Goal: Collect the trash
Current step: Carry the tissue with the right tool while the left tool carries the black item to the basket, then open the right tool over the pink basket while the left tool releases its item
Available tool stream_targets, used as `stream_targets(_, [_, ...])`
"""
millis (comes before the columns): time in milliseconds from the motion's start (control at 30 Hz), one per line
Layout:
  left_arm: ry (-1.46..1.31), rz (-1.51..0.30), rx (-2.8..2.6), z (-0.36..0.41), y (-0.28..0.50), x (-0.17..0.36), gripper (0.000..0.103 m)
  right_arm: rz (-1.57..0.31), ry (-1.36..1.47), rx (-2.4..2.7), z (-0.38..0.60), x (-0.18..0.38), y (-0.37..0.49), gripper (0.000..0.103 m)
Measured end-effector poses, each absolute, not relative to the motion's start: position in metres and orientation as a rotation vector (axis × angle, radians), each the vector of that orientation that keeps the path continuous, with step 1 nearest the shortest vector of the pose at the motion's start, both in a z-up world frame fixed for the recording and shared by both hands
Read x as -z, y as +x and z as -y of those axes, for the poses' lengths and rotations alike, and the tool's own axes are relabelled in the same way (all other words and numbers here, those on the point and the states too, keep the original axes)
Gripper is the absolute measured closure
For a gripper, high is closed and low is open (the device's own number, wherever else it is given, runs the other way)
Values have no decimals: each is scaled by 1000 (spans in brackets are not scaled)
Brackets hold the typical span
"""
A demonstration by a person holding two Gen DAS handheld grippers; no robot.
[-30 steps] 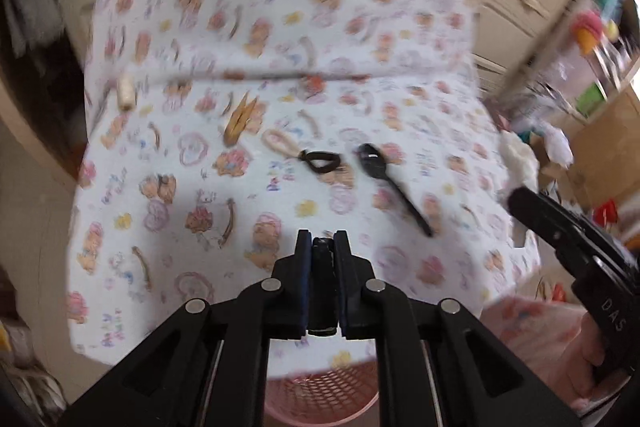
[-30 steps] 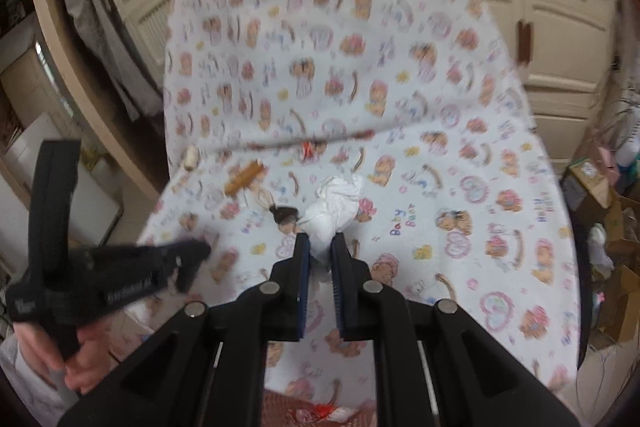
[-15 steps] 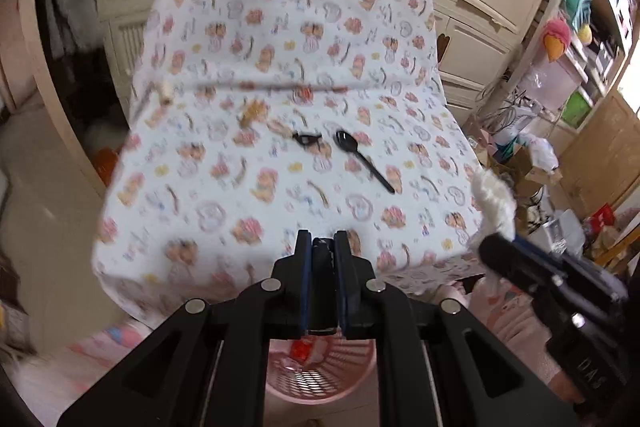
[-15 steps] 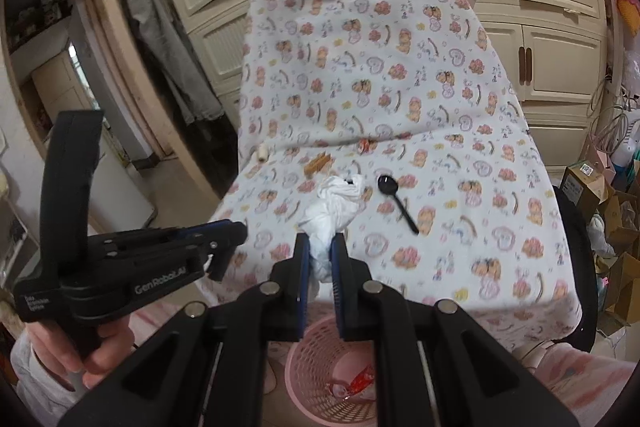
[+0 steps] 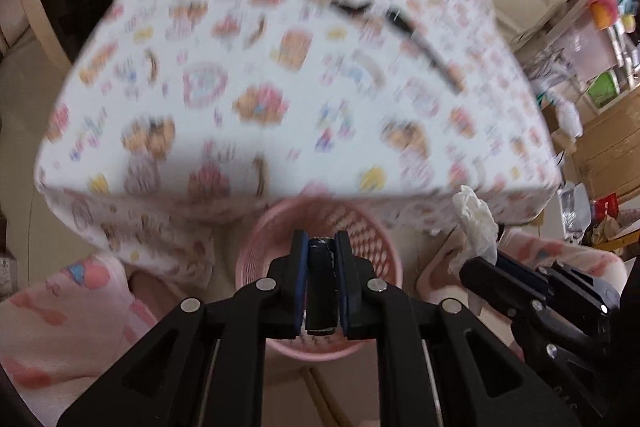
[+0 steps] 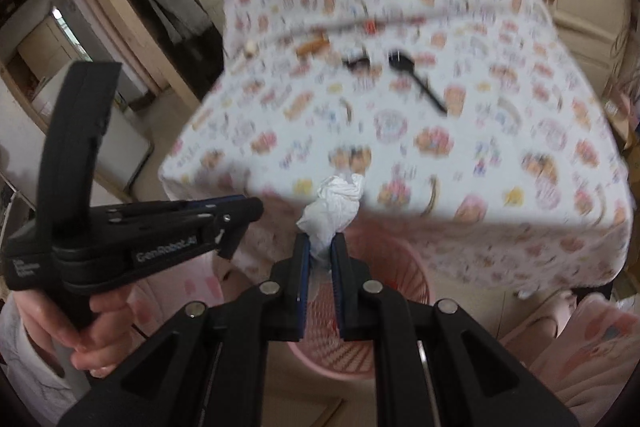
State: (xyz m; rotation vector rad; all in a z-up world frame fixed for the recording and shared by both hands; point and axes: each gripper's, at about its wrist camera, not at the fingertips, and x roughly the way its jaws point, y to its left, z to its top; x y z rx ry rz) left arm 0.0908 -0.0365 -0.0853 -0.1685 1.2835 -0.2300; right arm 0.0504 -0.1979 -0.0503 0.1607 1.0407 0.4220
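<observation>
My left gripper (image 5: 321, 247) is shut on a small dark cylinder (image 5: 320, 279), like a battery, and hangs over the pink mesh basket (image 5: 372, 227) on the floor. My right gripper (image 6: 320, 247) is shut on a crumpled white tissue (image 6: 336, 203), also above the pink basket (image 6: 404, 267). The tissue (image 5: 476, 219) and right gripper (image 5: 476, 271) show at the right of the left wrist view. The left gripper (image 6: 252, 207) shows at the left of the right wrist view. On the patterned cloth lie a black spoon (image 6: 418, 81), a black hair tie (image 6: 358, 63) and a wooden clip (image 6: 314, 45).
The cloth-covered table (image 5: 280, 87) stands just beyond the basket, its front edge close above the rim. A small pale roll (image 6: 251, 47) and a red bit (image 6: 370, 25) lie at the back. Cupboards stand behind; boxes and clutter (image 5: 600, 147) fill the right.
Both grippers have drawn back from the tabletop and dropped low, so they now hang over the pink basket in front of the table. Each still holds its item.
</observation>
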Motion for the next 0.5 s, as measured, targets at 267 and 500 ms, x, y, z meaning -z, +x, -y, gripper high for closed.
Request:
stream_targets(267, [-165, -1406, 222, 45, 94, 121, 92, -1246, 167, -346, 199, 117, 73, 92])
stream_targets(500, [-128, -1436, 200, 51, 97, 132, 92, -1327, 159, -296, 202, 147, 80, 88])
